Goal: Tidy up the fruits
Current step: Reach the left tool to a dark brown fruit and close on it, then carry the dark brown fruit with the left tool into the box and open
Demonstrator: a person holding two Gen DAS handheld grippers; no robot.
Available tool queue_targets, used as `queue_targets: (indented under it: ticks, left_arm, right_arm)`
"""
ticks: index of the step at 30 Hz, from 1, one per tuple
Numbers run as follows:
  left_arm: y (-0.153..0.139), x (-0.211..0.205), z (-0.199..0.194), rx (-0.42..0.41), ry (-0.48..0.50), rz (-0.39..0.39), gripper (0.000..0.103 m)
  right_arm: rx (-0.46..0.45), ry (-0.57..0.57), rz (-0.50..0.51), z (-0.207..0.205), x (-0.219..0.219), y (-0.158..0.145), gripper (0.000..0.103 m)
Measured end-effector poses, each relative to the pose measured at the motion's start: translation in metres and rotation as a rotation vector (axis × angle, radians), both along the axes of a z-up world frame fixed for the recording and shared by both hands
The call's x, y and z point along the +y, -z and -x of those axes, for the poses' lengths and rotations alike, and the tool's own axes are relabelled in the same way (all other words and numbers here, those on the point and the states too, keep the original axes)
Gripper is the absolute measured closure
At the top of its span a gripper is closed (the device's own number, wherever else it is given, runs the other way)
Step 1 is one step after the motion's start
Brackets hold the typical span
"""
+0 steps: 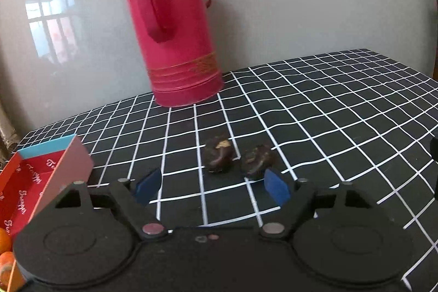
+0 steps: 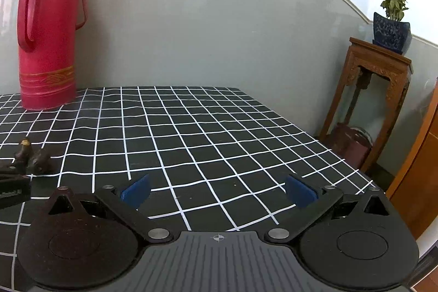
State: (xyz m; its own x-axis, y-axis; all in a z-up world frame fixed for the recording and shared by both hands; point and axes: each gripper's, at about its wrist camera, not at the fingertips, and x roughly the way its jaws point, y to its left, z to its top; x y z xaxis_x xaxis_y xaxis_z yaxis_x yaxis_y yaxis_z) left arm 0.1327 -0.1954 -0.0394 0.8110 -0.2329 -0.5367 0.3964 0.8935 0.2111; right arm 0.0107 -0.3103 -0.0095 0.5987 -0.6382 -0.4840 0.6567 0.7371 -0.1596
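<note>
- Low in the centre of the left wrist view, your left gripper point(image 1: 212, 189) has its blue pads point(image 1: 147, 189) spread wide apart with nothing between them.
- Just above it lie two dark, wrinkled fruits on the checked tablecloth point(image 1: 342, 106): the left fruit point(image 1: 218, 156) sits near the middle of the gap, while the right fruit point(image 1: 257, 161) lies just beside the right pad. The two are close together, possibly touching; you cannot settle that from this view.
- At the left edge of that frame stands the red box point(image 1: 24, 182), its flap raised, with orange fruits point(image 1: 5, 240) showing at the lower left. Judged from the task, this box is the likely destination, which would explain why your left gripper works on this side.
- Your right gripper point(image 2: 217, 192), low in the right wrist view, also has its pads parted and holds nothing. It points at bare cloth and appears to be waiting.
- The same dark fruits point(image 2: 34, 158) show at the left edge of the right wrist view, well apart from that gripper.
- The red thermos point(image 1: 169, 26) stands upper centre in the left wrist view, beyond the fruits, leaving room for the approach.
- Edges: the cloth ends at the wall point(image 2: 219, 18) behind and drops off at the right of the right wrist view, beside the wooden stand point(image 2: 377, 100) bearing a potted plant point(image 2: 392, 23).
- Risk, as a judgement: closing on one fruit may nudge its neighbour; centre the left fruit first.
</note>
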Motion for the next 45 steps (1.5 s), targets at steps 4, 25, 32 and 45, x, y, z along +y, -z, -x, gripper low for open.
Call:
queue_targets:
  ticks: [4,25,32,45]
  left_arm:
    - [0.002,-0.006,0.0,-0.006,0.01,0.005,0.028]
    - [-0.003,0.019,-0.058,0.086,-0.02,0.128,0.039]
    - [0.012,0.015,-0.079,0.178,0.0,0.173,0.046]
    - [0.025,0.012,-0.082,0.196,0.011,0.181,0.077]
  right_arm:
    - [-0.009,0.001,-0.009,0.001,-0.003,-0.001,0.0]
    - [-0.08,-0.107,-0.03,0.0,0.017,-0.014,0.0]
    - [-0.073,-0.132,0.012,-0.003,0.027,-0.014,0.0]
    - [-0.093,-0.05,0.006,0.001,0.015,-0.015,0.0]
